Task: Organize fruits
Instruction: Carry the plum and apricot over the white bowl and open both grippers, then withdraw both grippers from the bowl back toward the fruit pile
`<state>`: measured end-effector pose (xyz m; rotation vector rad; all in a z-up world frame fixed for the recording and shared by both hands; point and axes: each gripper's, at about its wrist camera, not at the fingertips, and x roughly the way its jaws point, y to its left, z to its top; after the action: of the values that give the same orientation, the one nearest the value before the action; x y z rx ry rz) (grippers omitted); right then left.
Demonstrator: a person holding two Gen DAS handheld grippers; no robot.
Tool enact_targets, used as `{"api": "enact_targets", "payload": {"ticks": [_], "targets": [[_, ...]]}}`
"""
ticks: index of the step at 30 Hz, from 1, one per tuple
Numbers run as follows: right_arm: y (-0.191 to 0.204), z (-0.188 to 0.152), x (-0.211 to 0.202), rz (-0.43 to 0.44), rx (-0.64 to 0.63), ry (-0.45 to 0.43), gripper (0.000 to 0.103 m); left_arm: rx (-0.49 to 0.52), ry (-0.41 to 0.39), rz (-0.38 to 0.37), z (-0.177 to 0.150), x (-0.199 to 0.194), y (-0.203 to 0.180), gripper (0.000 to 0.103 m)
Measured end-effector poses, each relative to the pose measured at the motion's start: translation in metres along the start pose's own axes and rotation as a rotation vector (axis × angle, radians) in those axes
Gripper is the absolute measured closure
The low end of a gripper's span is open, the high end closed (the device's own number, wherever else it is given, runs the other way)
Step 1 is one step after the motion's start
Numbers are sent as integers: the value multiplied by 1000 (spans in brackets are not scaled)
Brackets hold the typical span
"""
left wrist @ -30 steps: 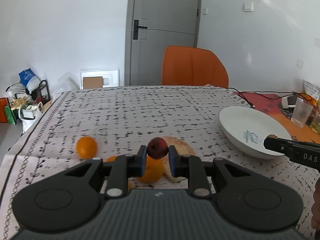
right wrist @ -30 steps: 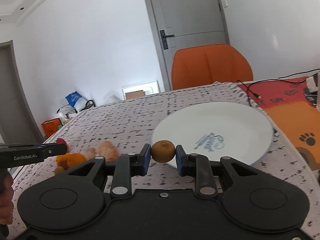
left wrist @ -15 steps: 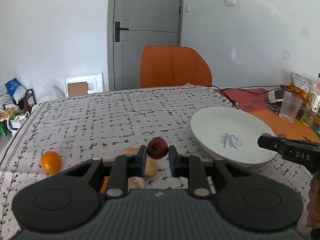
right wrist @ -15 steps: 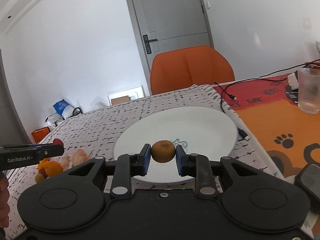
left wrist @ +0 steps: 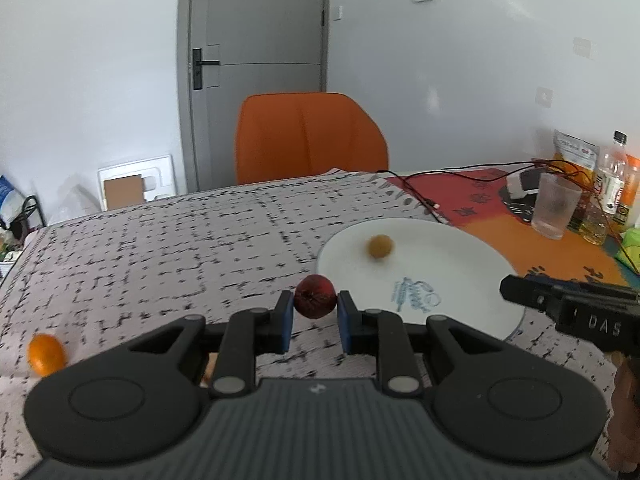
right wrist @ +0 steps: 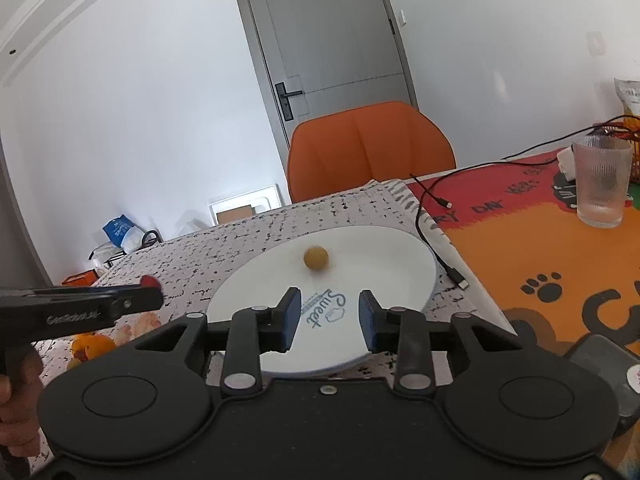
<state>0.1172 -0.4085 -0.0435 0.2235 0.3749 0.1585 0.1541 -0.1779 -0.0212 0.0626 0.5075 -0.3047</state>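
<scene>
The plate (right wrist: 384,248) has "Sweet" printed in blue. The right tool (left wrist: 505,290) shows "DAS" on its side. The left tool (right wrist: 158,298) shows "GenRobot.AI".

The small brown fruit (left wrist: 380,246) on the white plate (left wrist: 472,256) is blurred; its kind stays unclear.

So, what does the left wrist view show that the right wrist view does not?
Only the left view: the red fruit whole, pinched in the left tongs, and bottles. Only the right view: the right tongs opening with nothing between them, and a paw-print mat. Both: the plate, the brown fruit on it, the chair, the glass.
</scene>
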Motion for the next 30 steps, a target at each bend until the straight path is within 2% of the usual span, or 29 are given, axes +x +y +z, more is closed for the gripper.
{"api": "enact_targets", "payload": {"ticks": [12, 17, 20, 24, 26, 30], "targets": [[-6, -3, -3, 35, 1, 10, 65, 35, -7, -57, 12, 12, -31, 81], [-5, -5, -3, 37, 3, 17, 64, 35, -13, 2, 13, 11, -29, 76], [-3, -5, -2, 37, -2, 17, 60, 5, -3, 16, 13, 7, -18, 67], [1, -5, 1, 41, 1, 20, 58, -9, -8, 46, 11, 0, -5, 50], [4, -6, 2, 40, 0, 22, 53, -20, -14, 58, 9, -5, 2, 46], [12, -6, 4, 37, -8, 23, 51, -42, -19, 104, 5, -13, 17, 30]]}}
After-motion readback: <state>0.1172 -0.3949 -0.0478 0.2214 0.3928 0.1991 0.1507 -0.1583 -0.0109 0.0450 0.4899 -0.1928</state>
